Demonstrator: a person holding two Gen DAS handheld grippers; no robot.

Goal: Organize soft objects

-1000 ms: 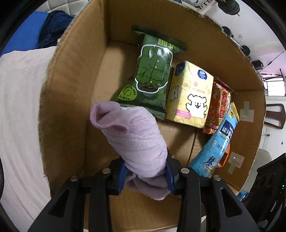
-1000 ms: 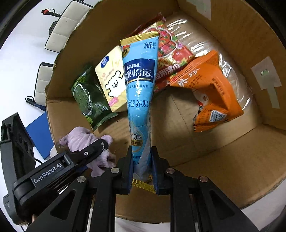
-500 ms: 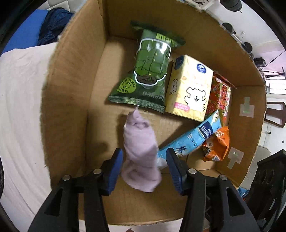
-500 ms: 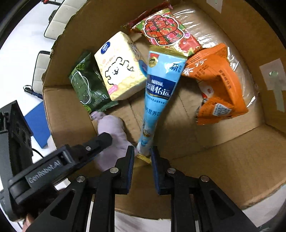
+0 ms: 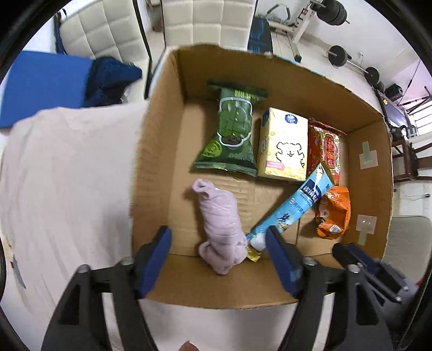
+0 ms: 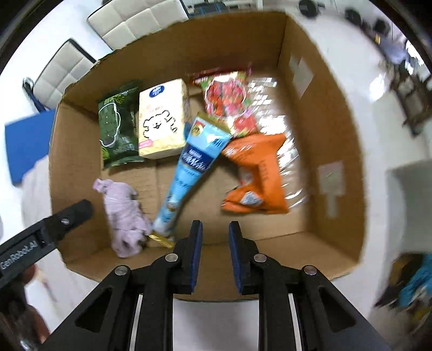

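Observation:
A lilac rolled cloth [image 5: 221, 224] lies on the floor of the cardboard box [image 5: 159, 167], also in the right wrist view [image 6: 122, 213]. A light blue Nestle pouch [image 5: 293, 209] lies beside it, its tip touching the cloth; it also shows in the right wrist view [image 6: 189, 172]. My left gripper [image 5: 217, 243] is open and empty above the box's near wall. My right gripper [image 6: 214, 237] is open and empty, raised over the near wall [image 6: 216, 270].
The box also holds a green snack bag [image 5: 232, 132], a yellow tissue pack [image 5: 282, 145], a red snack bag [image 5: 325, 145] and an orange bag [image 5: 333, 213]. A pink cloth [image 5: 62, 175] covers the surface to the left. White chairs [image 5: 205, 21] stand behind.
My left gripper let go of the lilac cloth and my right let go of the blue pouch; both now lie in the box. Both grippers opened and pulled back and up.

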